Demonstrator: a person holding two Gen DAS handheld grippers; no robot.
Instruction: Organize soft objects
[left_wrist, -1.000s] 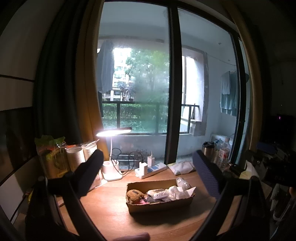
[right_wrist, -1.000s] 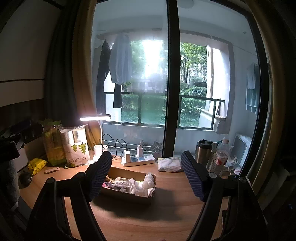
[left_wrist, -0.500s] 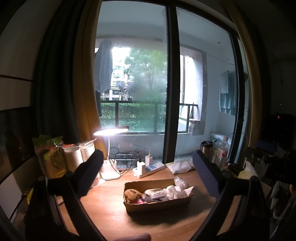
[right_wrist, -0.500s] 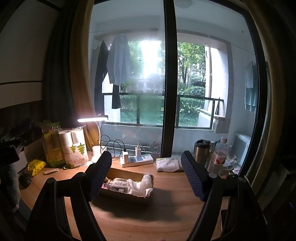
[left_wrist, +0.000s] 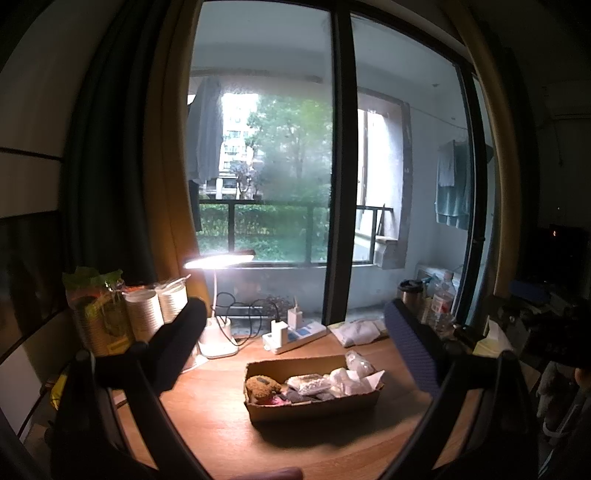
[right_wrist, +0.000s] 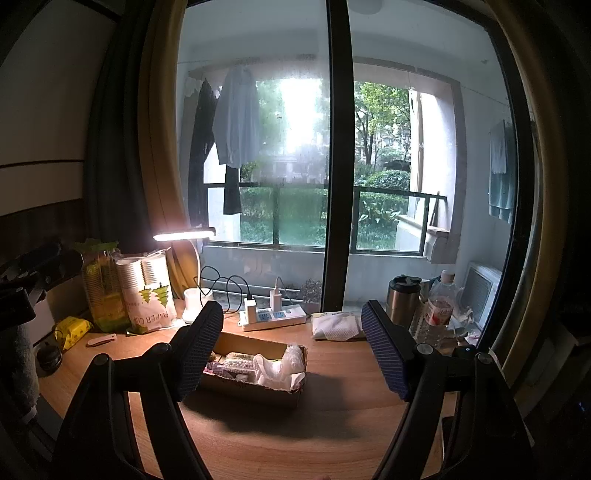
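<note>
A shallow cardboard box (left_wrist: 314, 404) (right_wrist: 255, 389) sits on the wooden desk. In it lie a brown plush toy (left_wrist: 261, 387), a clear bag of white pellets (left_wrist: 309, 382), dark and pink cloth pieces and crumpled white soft items (left_wrist: 351, 380) (right_wrist: 279, 371). My left gripper (left_wrist: 295, 345) hovers above and in front of the box, open, nothing between its fingers. My right gripper (right_wrist: 291, 347) is also open and empty, its left finger (right_wrist: 199, 350) covering the box's left end. A white soft pouch (left_wrist: 356, 330) (right_wrist: 334, 326) lies behind the box.
At the back stand a lit desk lamp (right_wrist: 184, 236), a power strip (right_wrist: 273, 317) with cables, paper cup packs (right_wrist: 147, 291), a green bag (right_wrist: 98, 284), a steel mug (right_wrist: 402, 299) and a water bottle (right_wrist: 439, 306). A yellow packet (right_wrist: 72, 328) lies left.
Both views have drifted only slightly; the box and its contents lie as before and both grippers stay open.
</note>
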